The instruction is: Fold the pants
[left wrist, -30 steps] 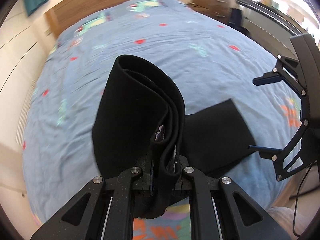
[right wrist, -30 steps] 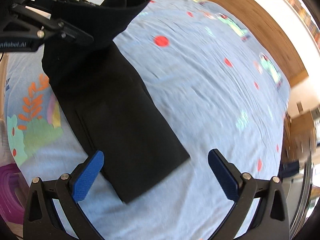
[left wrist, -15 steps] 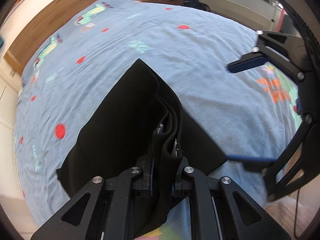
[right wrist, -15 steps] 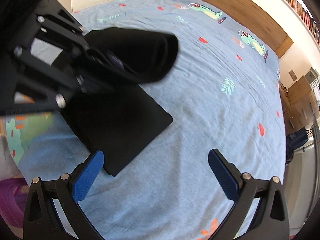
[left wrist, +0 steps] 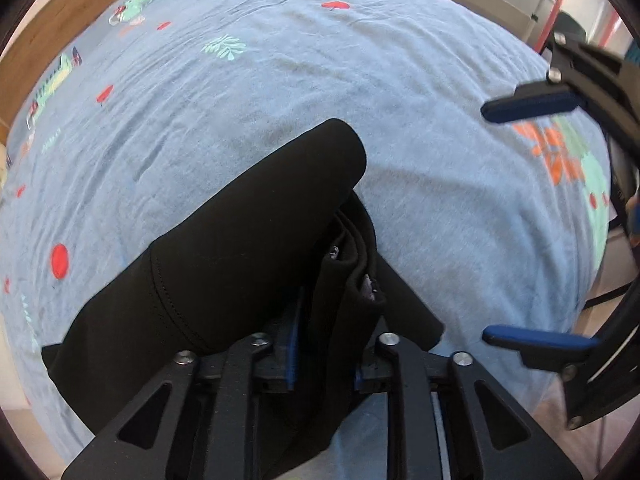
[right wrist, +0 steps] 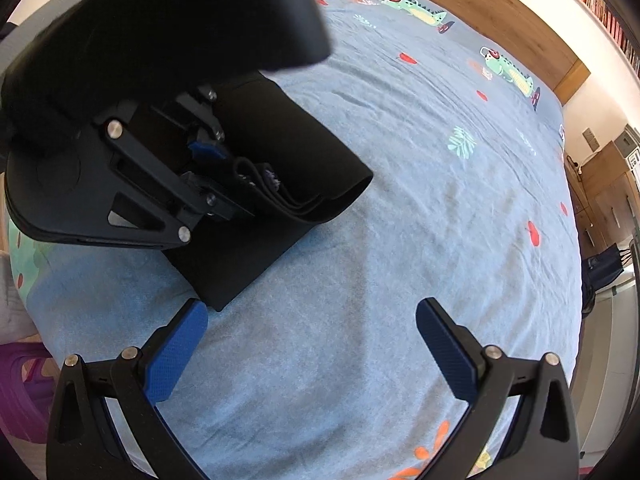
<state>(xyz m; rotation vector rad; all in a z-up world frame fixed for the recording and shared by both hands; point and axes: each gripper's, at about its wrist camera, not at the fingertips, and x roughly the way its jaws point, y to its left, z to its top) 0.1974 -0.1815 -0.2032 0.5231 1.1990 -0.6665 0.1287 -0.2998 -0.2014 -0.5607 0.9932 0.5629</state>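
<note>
In the left wrist view, the left tongs have just been opening, with the folded black pants still between them on the bed; the fold may flop open. In the right wrist view, the right tongs stand wide and empty, too far to press it flat.
</note>
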